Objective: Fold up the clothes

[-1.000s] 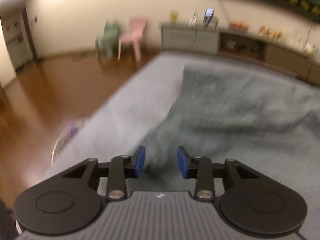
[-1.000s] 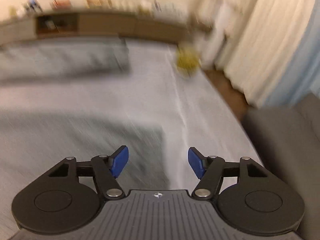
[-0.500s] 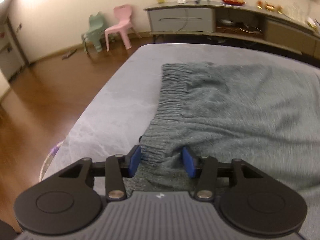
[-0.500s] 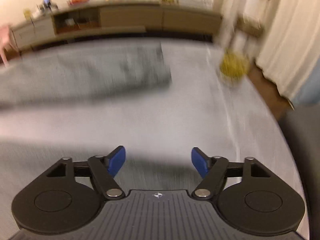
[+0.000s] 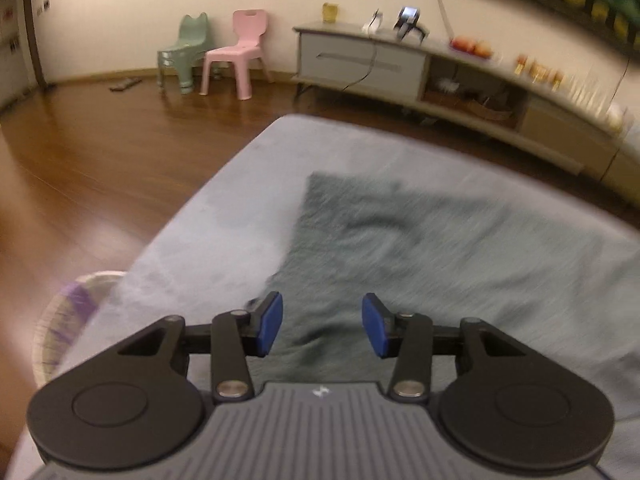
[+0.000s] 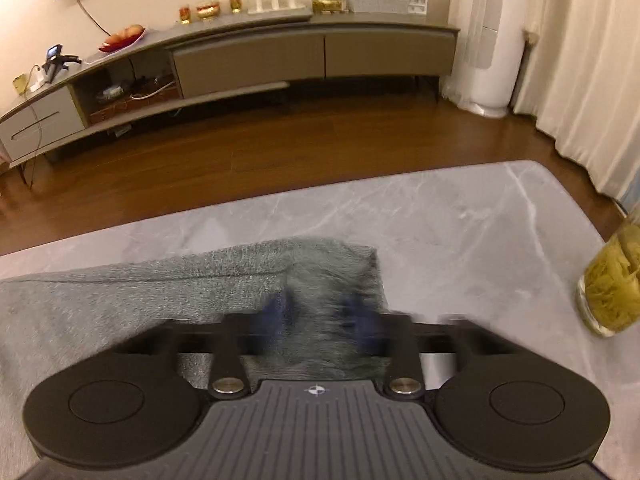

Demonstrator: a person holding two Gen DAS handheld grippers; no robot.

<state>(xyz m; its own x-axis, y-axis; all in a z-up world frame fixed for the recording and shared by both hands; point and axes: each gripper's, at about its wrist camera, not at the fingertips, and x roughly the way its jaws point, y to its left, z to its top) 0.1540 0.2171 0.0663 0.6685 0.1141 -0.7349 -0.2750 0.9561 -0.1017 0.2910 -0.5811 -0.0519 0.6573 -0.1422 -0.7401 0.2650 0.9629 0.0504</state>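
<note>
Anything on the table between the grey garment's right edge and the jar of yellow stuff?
Nothing: the right wrist view shows bare marble table between the garment and the jar.

Both cameras sit low and close over the grey table [image 6: 460, 216]. The left wrist view faces its left corner, toward the sideboard [image 5: 360, 60]. The right wrist view faces its far edge, toward the same sideboard [image 6: 248, 60]. Both views share the grey garment [image 5: 440, 248] [image 6: 160, 284].

Warm, dim indoor light; fisheye bending at the edges; motion blur smears both views, especially the right gripper's fingertips [image 6: 362, 322].
</note>
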